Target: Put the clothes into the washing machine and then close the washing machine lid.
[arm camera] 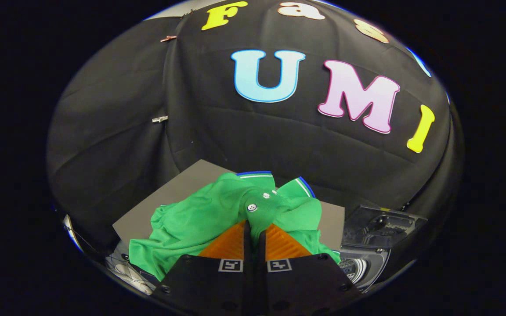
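Observation:
A green polo shirt with white buttons and a blue-and-white trimmed collar lies bunched on a grey table. My gripper is shut on a fold of the shirt just below its button placket, with cloth pinched between both fingers. The rest of the shirt spreads left and right of the fingers. To the right of the fingers stands the washing machine, dark grey, its lid raised and part of the drum opening showing.
The grey table runs back to the black cloth wall. At the lower left, beside the shirt, lies a light-coloured object that I cannot make out. Two small clips hold the cloth wall at the left.

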The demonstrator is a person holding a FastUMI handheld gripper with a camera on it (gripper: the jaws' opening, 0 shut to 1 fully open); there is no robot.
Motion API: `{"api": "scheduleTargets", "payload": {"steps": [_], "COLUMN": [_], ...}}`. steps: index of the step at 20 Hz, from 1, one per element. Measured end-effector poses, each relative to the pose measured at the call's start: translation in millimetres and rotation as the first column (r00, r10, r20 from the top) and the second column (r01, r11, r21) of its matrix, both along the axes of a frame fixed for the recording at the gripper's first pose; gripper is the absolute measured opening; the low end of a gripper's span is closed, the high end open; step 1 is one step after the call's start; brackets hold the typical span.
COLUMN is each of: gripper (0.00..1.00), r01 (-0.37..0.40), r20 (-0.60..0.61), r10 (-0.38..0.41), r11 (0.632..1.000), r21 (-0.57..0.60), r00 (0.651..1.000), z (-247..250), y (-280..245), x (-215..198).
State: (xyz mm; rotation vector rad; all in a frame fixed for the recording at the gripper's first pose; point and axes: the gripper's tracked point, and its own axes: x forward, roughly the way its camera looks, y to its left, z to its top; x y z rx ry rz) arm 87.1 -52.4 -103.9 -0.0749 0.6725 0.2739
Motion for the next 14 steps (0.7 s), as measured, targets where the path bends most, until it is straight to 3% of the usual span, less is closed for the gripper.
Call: {"api": "scheduleTargets", "payload": {"steps": [6,14], "gripper": [0.05,0.05], "r01": [0.006,0.049], "r20": [0.017,0.034], "r10": [-0.007,-0.055], "r11": [0.997,0.987], "r21": [0.071,0.155], "r00": [1.000,0.998], "z": [18.4,39.4], "y": [-72.5,-208.4], "x": [-5.6,-1.6]}}
